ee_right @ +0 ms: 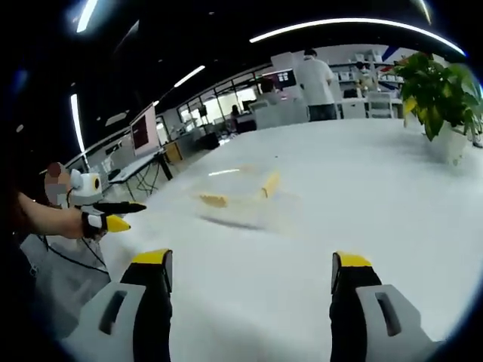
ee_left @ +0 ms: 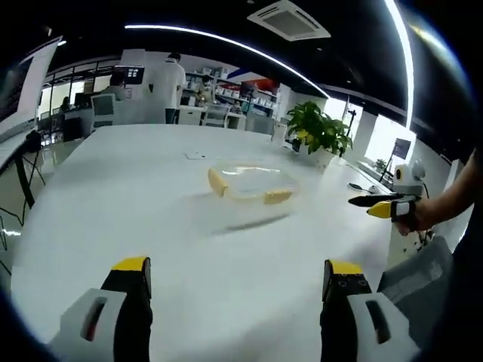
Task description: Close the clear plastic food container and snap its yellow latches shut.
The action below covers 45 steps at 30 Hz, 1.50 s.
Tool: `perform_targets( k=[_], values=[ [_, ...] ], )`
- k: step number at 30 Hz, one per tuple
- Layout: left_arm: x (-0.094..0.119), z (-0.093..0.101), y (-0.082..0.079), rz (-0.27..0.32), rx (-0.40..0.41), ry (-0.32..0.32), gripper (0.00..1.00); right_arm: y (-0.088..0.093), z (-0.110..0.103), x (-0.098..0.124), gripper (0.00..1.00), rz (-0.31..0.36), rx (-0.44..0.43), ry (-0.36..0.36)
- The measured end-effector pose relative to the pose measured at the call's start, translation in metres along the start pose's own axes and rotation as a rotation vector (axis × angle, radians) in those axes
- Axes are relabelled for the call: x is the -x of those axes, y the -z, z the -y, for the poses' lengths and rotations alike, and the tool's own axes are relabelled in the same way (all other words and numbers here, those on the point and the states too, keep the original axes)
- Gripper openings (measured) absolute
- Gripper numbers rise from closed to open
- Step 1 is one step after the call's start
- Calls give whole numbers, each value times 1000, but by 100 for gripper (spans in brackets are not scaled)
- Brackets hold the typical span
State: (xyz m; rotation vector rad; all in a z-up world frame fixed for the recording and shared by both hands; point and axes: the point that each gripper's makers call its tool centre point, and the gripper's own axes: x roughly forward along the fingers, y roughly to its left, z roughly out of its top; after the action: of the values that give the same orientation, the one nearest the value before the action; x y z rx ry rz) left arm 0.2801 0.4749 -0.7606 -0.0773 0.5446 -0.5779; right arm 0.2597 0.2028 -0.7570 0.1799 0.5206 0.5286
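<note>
**Both hand-held grippers held back from the container, jaws apart**

Left gripper view: the left hand-held gripper (ee_left: 236, 275) hangs over the near part of the white bench (ee_left: 136, 196), its yellow-tipped jaws spread wide with nothing between them. The clear plastic food container (ee_left: 251, 183) sits well ahead, toward the middle of the bench, with a yellow latch (ee_left: 217, 182) at one end and another on its near side. Whether the lid is fully seated cannot be told. The right hand-held gripper (ee_left: 379, 205) comes in at the bench's right edge, gripped by a hand, clear of the container. A potted plant (ee_left: 317, 130) stands near the far right corner.

Right gripper view: the right hand-held gripper (ee_right: 251, 271) is likewise wide apart and empty, pointed at the container (ee_right: 240, 197), which looks blurred. The left hand-held gripper (ee_right: 112, 214) hovers off the bench's left edge. The spacing suggests an approach from both sides, one gripper per end, not yet begun.

The room is an open office with ceiling strip lights, desks and people standing far behind.
</note>
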Motion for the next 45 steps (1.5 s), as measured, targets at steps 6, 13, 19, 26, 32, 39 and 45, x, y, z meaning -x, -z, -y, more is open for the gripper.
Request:
perform_targets(
  k=[6,13,19,26,32,39,45],
  values=[
    [12,3,-1,2,-1,-7,91,4,-9,8,85,-1,-20,6],
    [27,7,4,-1,-7,-12,92,8,-20,15,85,-6,-43,-10],
    [36,9,7,4,2,-15,91,8,-27,21,85,2,-46,-19],
    [49,10,7,6,-2,-16,91,15,-33,28,85,-9,-54,-24],
    [57,15,7,5,-17,-3,90,18,-38,33,84,-10,-67,-23],
    [60,14,14,7,-2,-10,90,20,-51,34,83,-11,-40,-33],
    [62,19,19,2,-9,-6,90,24,-56,32,83,-21,-19,-44]
  ],
)
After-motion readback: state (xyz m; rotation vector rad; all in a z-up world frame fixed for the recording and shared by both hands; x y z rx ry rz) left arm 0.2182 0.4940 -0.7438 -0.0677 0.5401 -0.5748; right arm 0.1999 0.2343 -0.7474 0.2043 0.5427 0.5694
